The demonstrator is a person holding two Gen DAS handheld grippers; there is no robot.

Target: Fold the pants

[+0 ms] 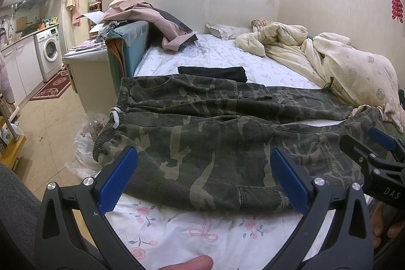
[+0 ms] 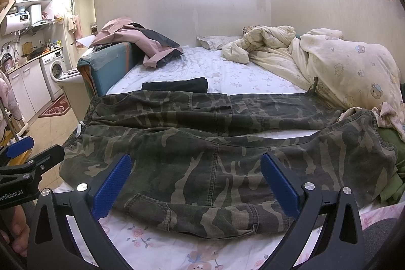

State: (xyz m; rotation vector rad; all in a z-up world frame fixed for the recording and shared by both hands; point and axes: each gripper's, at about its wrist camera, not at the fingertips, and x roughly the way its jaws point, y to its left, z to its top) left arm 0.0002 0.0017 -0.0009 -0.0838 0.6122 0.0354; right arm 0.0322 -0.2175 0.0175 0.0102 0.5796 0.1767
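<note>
Bare sheet (image 1: 177,232) before camouflage pants (image 1: 202,156), heaped quilt (image 1: 354,67) blocking right side

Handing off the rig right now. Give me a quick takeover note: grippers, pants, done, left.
Left gripper: open, empty, hovering over the near leg close to the waistband.
Right gripper: open, empty, over the same leg, nearer the cuff end.
Camouflage pants: spread flat across the floral bed sheet, waistband left, legs side by side running right, cuffs by the duvet.
A folded black garment lies behind them.
Done: laid out. Left: every fold.
</note>
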